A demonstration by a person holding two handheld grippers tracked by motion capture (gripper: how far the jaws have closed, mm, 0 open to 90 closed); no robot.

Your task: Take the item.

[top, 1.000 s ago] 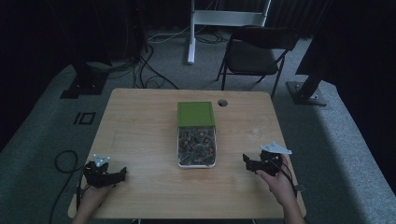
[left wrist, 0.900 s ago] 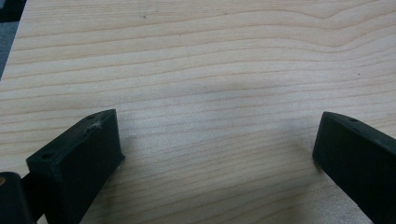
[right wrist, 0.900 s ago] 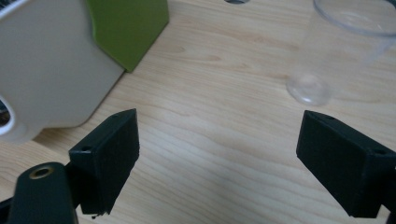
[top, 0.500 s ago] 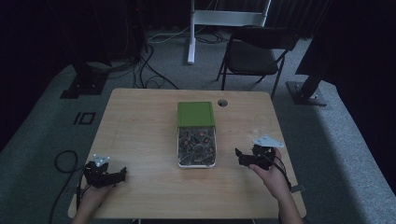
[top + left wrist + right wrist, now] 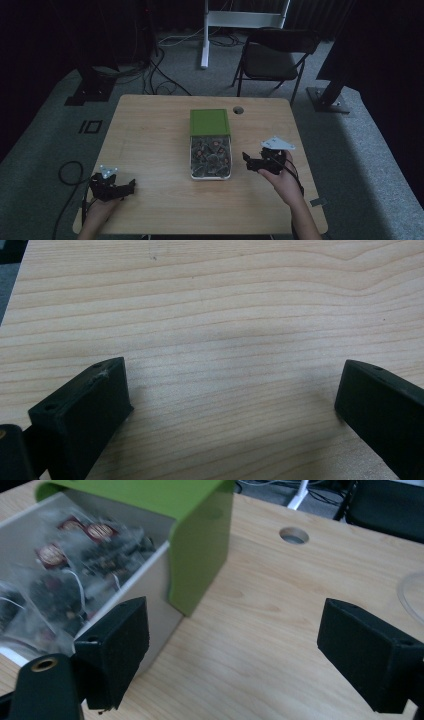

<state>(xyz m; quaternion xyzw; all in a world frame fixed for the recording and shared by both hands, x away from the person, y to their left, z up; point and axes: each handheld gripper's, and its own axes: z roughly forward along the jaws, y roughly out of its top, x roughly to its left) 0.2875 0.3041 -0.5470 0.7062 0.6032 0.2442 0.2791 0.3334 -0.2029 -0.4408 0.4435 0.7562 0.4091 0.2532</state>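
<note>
A white box (image 5: pixel 210 172) with a green lid (image 5: pixel 209 121) slid half back sits mid-table, showing several tea bags (image 5: pixel 209 155) inside. In the right gripper view the green lid (image 5: pixel 190 525) and tea bags (image 5: pixel 60 575) lie close ahead on the left. My right gripper (image 5: pixel 248 160) hovers just right of the box, open, its jaws (image 5: pixel 235 640) wide apart with nothing between them. My left gripper (image 5: pixel 129 186) rests at the table's front left corner, open over bare wood (image 5: pixel 230 385).
A round cable hole (image 5: pixel 238 109) is in the wooden table (image 5: pixel 150 130) behind the box. A folding chair (image 5: pixel 272 55) and a white stand leg (image 5: pixel 205 30) are on the carpet beyond the table. A dark pillar base (image 5: pixel 327 97) stands far right.
My right gripper has moved left and slightly forward, from the table's right edge to just beside the box. The left gripper has stayed put.
</note>
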